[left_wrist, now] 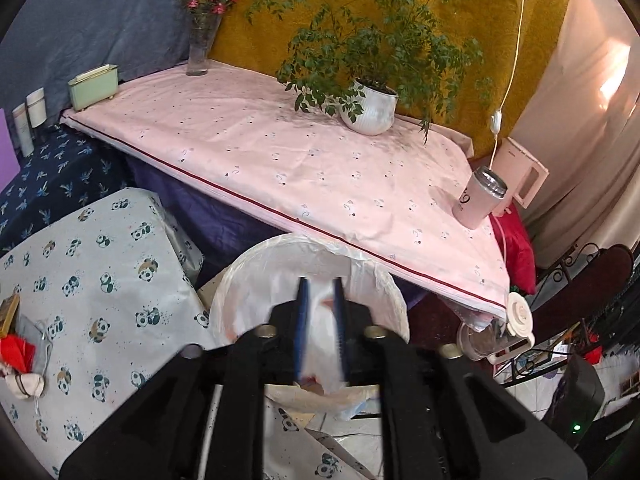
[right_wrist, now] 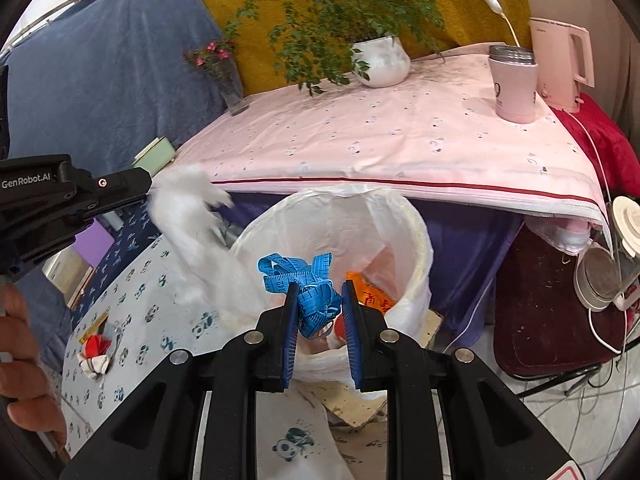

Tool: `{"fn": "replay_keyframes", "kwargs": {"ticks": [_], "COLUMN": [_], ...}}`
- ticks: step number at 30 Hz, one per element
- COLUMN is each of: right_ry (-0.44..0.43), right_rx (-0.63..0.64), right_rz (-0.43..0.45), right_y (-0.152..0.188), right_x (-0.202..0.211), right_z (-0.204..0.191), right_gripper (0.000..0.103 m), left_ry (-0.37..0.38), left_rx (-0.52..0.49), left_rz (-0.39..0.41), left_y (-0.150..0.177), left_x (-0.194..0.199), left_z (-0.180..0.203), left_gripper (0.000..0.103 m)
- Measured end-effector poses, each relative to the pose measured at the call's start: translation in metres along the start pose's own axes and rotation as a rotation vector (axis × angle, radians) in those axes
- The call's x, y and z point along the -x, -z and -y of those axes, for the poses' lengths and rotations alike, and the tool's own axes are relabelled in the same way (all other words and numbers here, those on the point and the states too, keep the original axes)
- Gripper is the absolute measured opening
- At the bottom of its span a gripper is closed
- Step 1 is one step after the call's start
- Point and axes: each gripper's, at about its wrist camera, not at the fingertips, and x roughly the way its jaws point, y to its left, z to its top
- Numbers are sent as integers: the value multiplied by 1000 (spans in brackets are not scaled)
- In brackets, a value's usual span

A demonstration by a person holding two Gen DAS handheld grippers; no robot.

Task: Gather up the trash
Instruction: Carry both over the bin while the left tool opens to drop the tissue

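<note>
White tissue [right_wrist: 188, 216] blurs beside the bin [right_wrist: 416, 240]; its contents are mostly hidden; the hand [right_wrist: 24, 364] is cut off.

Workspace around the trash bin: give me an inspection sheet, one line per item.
Surface: pink tablecloth on the table; panda-print cloth on a lower surface.
Job's things: lined trash bin below the table edge; blue measuring tape; white tissue wad.
Clutter: potted plant, flower vase, pink tumbler, pink kettle, green box.
Grippers: right gripper holds the tape over the bin; left gripper grips the tissue.
Cables: white cord hanging off the table's right end.
Surroundings: blue and mustard drapes behind.
</note>
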Motion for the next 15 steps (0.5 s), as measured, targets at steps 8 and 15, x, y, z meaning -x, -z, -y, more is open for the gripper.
{"fn": "replay_keyframes", "kwargs": {"ticks": [8, 15], "right_ry": [7, 1], "right_rx": [-11, 3], "right_rz": [-5, -5], "right_y": [-2, -8], "right_x": [-9, -17], "right_z": [6, 0], "right_gripper": [20, 20], "left_ry": [-43, -72], "left_rx": [19, 44], "left_rz": [1, -11], "left_y": [3, 11], "left_x": [-6, -7], "left_z": [-13, -30], "left_gripper": [38, 39]}}
